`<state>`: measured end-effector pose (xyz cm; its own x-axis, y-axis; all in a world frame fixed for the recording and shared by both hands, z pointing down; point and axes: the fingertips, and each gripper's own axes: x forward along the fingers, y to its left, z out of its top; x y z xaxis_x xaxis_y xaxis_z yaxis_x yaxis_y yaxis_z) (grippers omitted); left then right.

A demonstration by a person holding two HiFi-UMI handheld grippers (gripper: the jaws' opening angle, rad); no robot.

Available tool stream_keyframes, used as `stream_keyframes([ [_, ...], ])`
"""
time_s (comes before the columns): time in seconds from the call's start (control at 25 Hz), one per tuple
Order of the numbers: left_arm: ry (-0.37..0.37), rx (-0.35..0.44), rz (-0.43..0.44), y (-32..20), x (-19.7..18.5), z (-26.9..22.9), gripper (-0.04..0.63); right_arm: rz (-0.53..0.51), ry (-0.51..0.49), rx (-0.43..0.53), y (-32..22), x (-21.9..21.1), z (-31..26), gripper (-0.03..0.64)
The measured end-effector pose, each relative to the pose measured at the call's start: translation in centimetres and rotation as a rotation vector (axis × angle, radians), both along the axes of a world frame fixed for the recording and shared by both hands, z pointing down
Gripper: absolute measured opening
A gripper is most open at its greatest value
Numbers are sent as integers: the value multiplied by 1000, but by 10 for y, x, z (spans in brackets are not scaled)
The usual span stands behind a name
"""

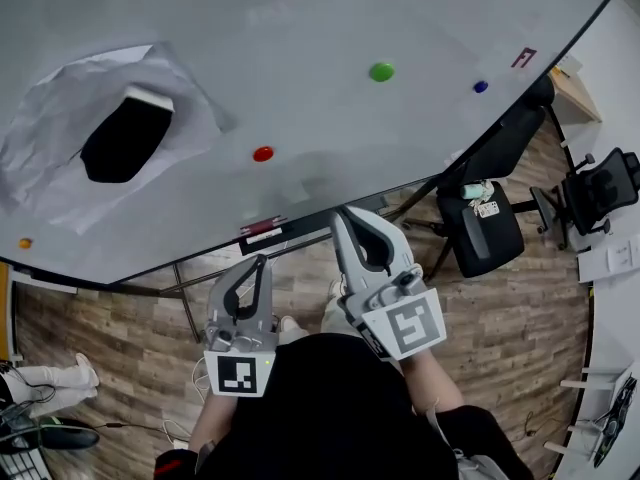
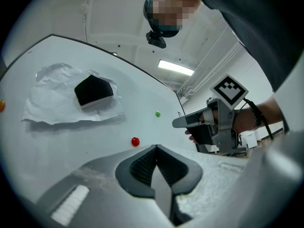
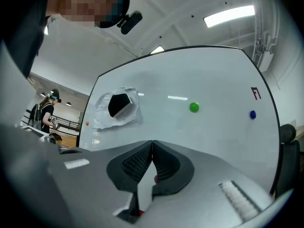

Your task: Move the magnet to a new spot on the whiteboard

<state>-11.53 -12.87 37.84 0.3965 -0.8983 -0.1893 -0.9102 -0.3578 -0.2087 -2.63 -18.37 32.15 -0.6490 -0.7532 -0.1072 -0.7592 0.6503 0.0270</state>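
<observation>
The whiteboard (image 1: 300, 18) carries a red magnet (image 1: 263, 153), a green magnet (image 1: 381, 71), a blue magnet (image 1: 480, 86) and a small orange one (image 1: 25, 243). My right gripper (image 1: 340, 211) is shut with nothing in it, its tips near the board's lower edge, below and right of the red magnet. In the right gripper view the jaws (image 3: 152, 142) meet, and a bit of red shows through the gap beneath them. My left gripper (image 1: 263, 260) is also shut and empty, further back from the board. The left gripper view has the red magnet (image 2: 135, 141) just above its closed tips (image 2: 156, 147).
A black eraser (image 1: 125, 136) sits on a crumpled paper sheet (image 1: 50, 168) at the board's left. A marker tray (image 1: 262, 228) runs along the lower edge. Office chairs (image 1: 480, 223) stand to the right on the wood floor. A person (image 3: 46, 115) stands far off.
</observation>
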Motion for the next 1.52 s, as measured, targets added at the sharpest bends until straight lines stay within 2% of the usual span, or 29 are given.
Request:
stream_keyframes([
  [0.48, 1, -2, -15, 14, -7, 3, 2, -119, -4, -80, 47, -30, 37, 2],
  [0.68, -11, -5, -25, 17, -13, 5, 2, -113, -11, -112, 55, -32, 50, 2],
  [1.12, 9, -18, -32, 23, -19, 11, 2, -116, 64, -87, 72, -40, 74, 2],
  [1.52, 2, -52, -16, 30, -13, 25, 2, -90, 48, -137, 80, -39, 99, 2],
])
